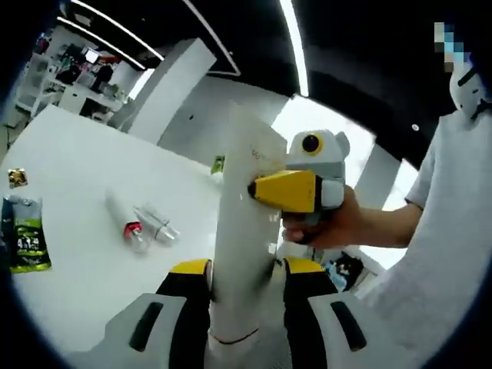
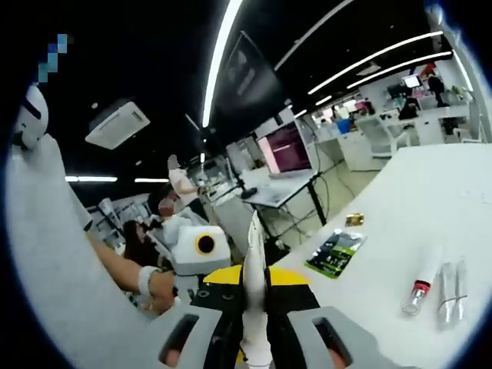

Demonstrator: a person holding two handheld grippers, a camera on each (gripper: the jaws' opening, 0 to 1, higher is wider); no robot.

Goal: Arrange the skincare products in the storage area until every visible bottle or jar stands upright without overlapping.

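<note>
A tall white tube point(image 1: 242, 223) is held up off the white table point(image 1: 77, 154). My left gripper point(image 1: 247, 267) is shut on its lower part, one yellow-tipped jaw on each side. My right gripper point(image 1: 288, 192), held in a person's hand, comes in from the right and clamps the tube's upper part. In the right gripper view the tube point(image 2: 254, 261) shows edge-on as a thin flat strip, and my right gripper point(image 2: 255, 280) is shut on it. Lying flat on the table are a clear small tube with a red band point(image 1: 127, 223) point(image 2: 415, 296) and a silver tube point(image 1: 159, 225) point(image 2: 450, 288).
A green sachet point(image 1: 27, 240) point(image 2: 336, 252) and a small gold packet point(image 1: 17, 178) point(image 2: 354, 219) lie near the table's edge. The person's grey sleeve point(image 1: 453, 231) fills the right side. Desks and other people point(image 2: 181, 188) stand in the room beyond.
</note>
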